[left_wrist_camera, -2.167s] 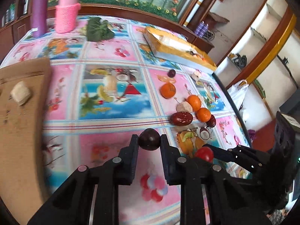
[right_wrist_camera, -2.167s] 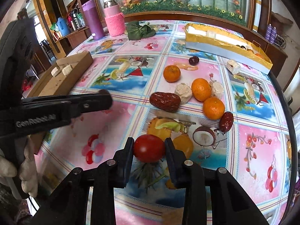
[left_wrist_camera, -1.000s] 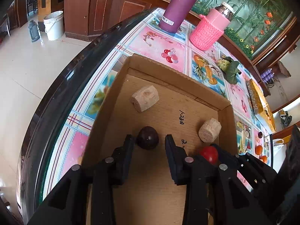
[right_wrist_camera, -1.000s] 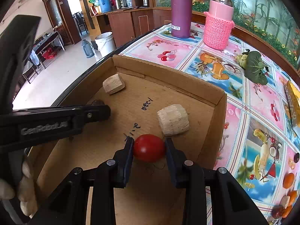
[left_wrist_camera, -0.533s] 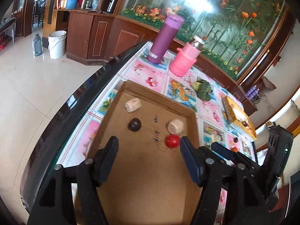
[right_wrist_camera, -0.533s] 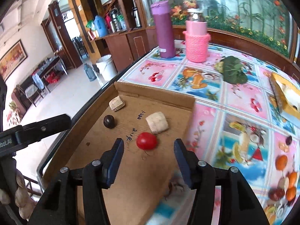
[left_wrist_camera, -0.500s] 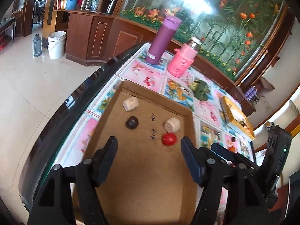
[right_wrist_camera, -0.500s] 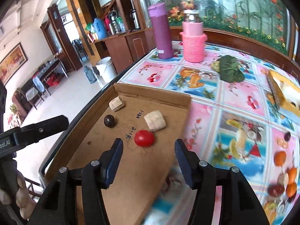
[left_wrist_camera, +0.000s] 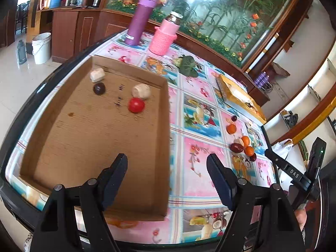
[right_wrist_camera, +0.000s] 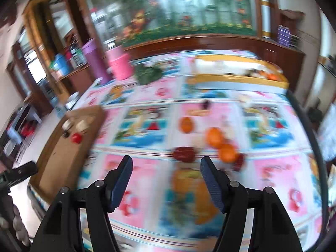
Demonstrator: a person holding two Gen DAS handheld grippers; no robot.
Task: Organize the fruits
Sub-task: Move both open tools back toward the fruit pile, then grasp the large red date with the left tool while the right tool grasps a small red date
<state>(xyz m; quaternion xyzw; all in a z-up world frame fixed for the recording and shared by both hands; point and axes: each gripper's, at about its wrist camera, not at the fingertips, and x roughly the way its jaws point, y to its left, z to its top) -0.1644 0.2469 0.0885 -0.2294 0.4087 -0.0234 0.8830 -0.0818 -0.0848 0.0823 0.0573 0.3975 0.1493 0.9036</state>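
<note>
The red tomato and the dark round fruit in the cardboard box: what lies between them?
Left wrist view: between red tomato and dark round fruit, only box floor with black handwriting.

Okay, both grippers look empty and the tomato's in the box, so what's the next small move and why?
Probably carry the right gripper on toward the dark red date just ahead of its fingers. Its jaws have just been opening, with nothing between them, and the red tomato already lies in the cardboard box, while oranges and the date wait on the tablecloth.

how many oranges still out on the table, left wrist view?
3: one orange alone toward the yellow box, two more beside the big red date. Others may be hidden.
</note>
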